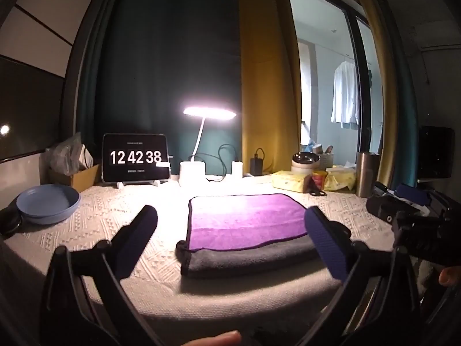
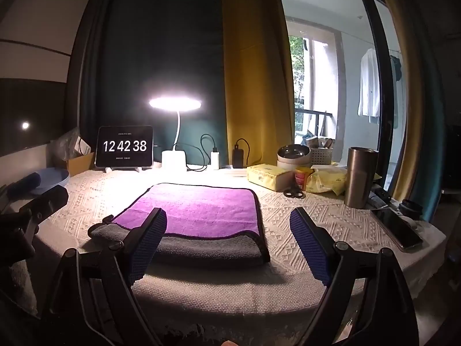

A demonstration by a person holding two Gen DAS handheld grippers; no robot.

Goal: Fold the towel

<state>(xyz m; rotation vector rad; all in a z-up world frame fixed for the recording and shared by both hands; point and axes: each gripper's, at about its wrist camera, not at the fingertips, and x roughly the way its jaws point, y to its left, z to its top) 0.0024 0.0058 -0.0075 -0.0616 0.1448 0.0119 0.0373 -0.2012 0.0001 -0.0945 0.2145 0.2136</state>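
Two grippers, both held low at the near table edge, level, pointing at the back curtain. Left gripper [image 1: 230, 230] fingers spread wide, gripping nothing; right gripper [image 2: 229, 232] likewise spread, gripping nothing. One towel [image 1: 245, 219], purple top over a grey layer, lies flat on the white tablecloth [image 1: 100, 210]. It sits straight ahead between the left gripper's fingers and ahead-left of the right gripper, whose left finger [image 2: 148, 239] overlaps its near edge in view; contact can't be told. Towel's long axis runs left-right, grey folded edge toward the grippers. Left to right behind it: one blue bowl [image 1: 47, 203], one clock tablet [image 1: 136, 157], one lit lamp [image 1: 209, 113], one steel tumbler [image 2: 360, 177], one phone [image 2: 396, 227].
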